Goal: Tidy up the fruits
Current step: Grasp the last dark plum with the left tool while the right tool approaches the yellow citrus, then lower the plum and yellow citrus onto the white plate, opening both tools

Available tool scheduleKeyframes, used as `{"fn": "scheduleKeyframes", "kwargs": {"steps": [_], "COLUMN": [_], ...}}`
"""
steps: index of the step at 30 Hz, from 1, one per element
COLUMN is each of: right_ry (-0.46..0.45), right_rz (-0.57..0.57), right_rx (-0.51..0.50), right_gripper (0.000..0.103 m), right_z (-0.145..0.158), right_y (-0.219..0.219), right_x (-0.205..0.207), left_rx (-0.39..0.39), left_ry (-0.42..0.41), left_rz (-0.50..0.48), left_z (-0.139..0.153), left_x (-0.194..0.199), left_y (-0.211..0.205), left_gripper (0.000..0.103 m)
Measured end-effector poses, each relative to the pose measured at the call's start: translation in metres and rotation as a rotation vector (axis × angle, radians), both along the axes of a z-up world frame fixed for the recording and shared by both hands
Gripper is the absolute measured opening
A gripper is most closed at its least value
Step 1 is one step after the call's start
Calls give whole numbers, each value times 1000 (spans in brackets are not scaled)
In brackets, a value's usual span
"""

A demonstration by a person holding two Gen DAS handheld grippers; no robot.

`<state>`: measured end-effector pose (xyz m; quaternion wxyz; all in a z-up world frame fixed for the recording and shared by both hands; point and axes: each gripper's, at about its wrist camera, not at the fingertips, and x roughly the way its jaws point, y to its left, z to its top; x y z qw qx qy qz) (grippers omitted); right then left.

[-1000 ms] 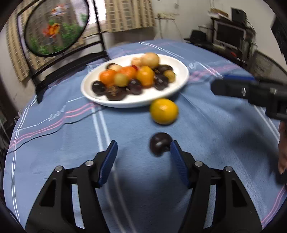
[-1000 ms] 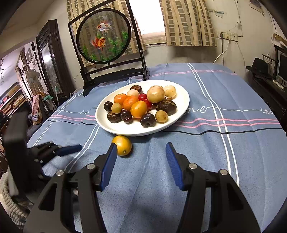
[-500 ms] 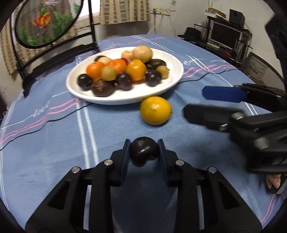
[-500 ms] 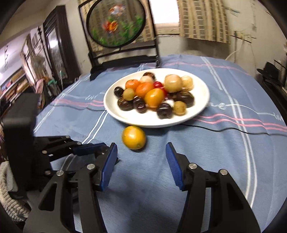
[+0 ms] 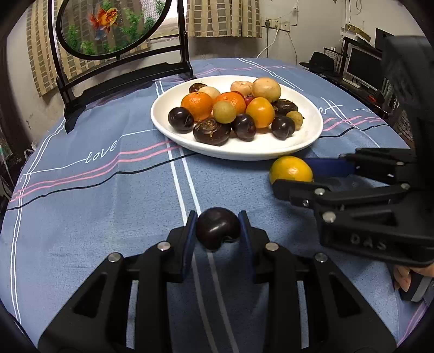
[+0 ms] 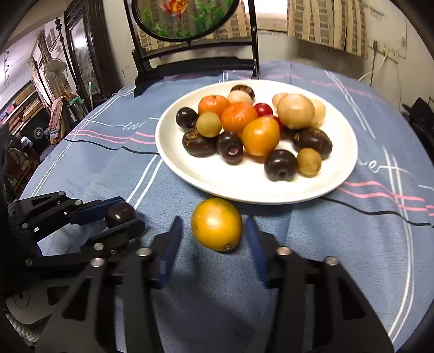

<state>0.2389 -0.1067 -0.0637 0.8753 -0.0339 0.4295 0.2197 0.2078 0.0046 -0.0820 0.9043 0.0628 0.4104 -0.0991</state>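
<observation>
My left gripper (image 5: 217, 230) is shut on a dark purple plum (image 5: 217, 227) just above the blue tablecloth; the gripper (image 6: 119, 214) and the plum (image 6: 120, 214) also show at the left of the right wrist view. My right gripper (image 6: 214, 239) is open, its fingers on either side of a yellow-orange fruit (image 6: 216, 224) that lies on the cloth near the plate's front rim. In the left wrist view this fruit (image 5: 290, 169) sits between the right gripper's fingers (image 5: 298, 187). A white plate (image 6: 333, 184) holds several oranges, plums and pale fruits.
A black stand with a round goldfish panel (image 5: 108, 24) stands behind the plate at the table's far edge. A desk with monitors (image 5: 363, 68) is at the far right. The blue tablecloth (image 5: 95, 203) covers the round table.
My left gripper closed on the dark plum and holds it. My right gripper moved forward and its open fingers now straddle the yellow-orange fruit.
</observation>
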Motion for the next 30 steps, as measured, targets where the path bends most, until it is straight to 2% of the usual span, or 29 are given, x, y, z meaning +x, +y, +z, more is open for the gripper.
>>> {"fn": "scheduleKeyframes", "kwargs": {"steps": [4, 7, 9, 13, 16, 19, 24, 26, 30], "right_ry": [7, -24, -66, -188, -240, -237, -186, -157, -163], "right_rz": [-6, -17, -35, -82, -112, -122, -124, -123, -114], "right_rx": [14, 48, 70, 85, 93, 91, 55, 58, 35], "right_gripper": [39, 39, 39, 39, 39, 39, 39, 39, 39], "right_z": [-1, 13, 32, 86, 115, 113, 79, 65, 54], "right_y": [-4, -17, -28, -50, -59, -55, -34, -27, -21], "right_x": [0, -12, -17, -12, 12, 42, 96, 114, 129], "left_rx": [10, 3, 12, 27, 20, 39, 24, 23, 34], "left_ry": [1, -31, -51, -133, -159, -158, -94, -80, -93], "left_rz": [9, 33, 34, 41, 49, 61, 101, 113, 130], "left_z": [-1, 12, 24, 70, 91, 87, 57, 48, 37], "left_x": [0, 2, 8, 35, 68, 99, 147, 158, 165], "left_y": [0, 2, 0, -8, -16, -24, -26, -25, -23], "left_gripper": [31, 31, 31, 31, 31, 31, 31, 31, 33]}}
